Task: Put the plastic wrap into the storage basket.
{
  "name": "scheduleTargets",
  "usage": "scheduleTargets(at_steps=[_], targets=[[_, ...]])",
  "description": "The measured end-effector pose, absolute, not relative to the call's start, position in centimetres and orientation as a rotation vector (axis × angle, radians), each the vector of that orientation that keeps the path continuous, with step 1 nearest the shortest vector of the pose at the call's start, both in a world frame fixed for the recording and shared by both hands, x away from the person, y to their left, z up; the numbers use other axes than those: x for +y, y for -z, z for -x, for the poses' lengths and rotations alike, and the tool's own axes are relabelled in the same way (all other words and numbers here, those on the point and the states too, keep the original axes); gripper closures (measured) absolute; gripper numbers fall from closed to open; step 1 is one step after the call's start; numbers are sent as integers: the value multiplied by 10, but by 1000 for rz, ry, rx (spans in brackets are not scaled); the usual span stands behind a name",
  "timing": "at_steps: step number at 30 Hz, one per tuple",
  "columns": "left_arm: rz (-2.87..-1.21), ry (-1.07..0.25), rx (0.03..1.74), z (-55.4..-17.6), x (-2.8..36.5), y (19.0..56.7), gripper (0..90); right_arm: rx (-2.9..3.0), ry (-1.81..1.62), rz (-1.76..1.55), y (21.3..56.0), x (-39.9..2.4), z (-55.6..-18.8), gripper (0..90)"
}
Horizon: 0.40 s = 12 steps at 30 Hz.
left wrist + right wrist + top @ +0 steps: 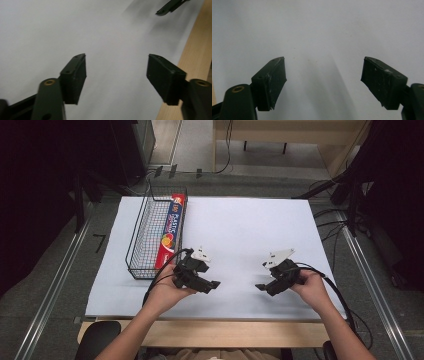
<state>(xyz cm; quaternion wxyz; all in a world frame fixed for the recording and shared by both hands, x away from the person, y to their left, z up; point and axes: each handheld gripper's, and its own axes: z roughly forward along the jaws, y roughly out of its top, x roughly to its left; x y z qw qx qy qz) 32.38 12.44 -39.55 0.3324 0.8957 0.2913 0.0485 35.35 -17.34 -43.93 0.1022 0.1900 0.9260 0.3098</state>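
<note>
Claws both empty, jaws apart, nothing between the pads. Left claw [214, 284] sits at about 7 o'clock on the tabletop [240, 227], held low over the white sheet, jaws pointing toward 3 o'clock. Left gripper view: left claw [116, 75] over bare white sheet, wooden tabletop edge at 3 o'clock, tip of the other claw at 1 o'clock. Right claw [261, 286] at about 5 o'clock on the tabletop, jaws pointing toward 9 o'clock, so the two tips face each other, near but apart. Right gripper view: right claw [324, 75] spread wide over plain white sheet, pads scuffed.

Wire basket [141, 240] stands at 10 o'clock on the tabletop, long axis running 12 to 6. Plastic wrap box [170, 232], red with fruit print, lies inside the basket along its 3 o'clock wall. Left claw is just beside the basket's near corner, not touching it. Box untouched by either claw.
</note>
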Motion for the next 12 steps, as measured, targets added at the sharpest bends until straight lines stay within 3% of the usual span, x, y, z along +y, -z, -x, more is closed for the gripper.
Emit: scheduleTargets(at_steps=[12], targets=[[-2367, -27, 746, -329, 119, 422, 278, 2761, -892, -545, 443, -172, -354, 208]])
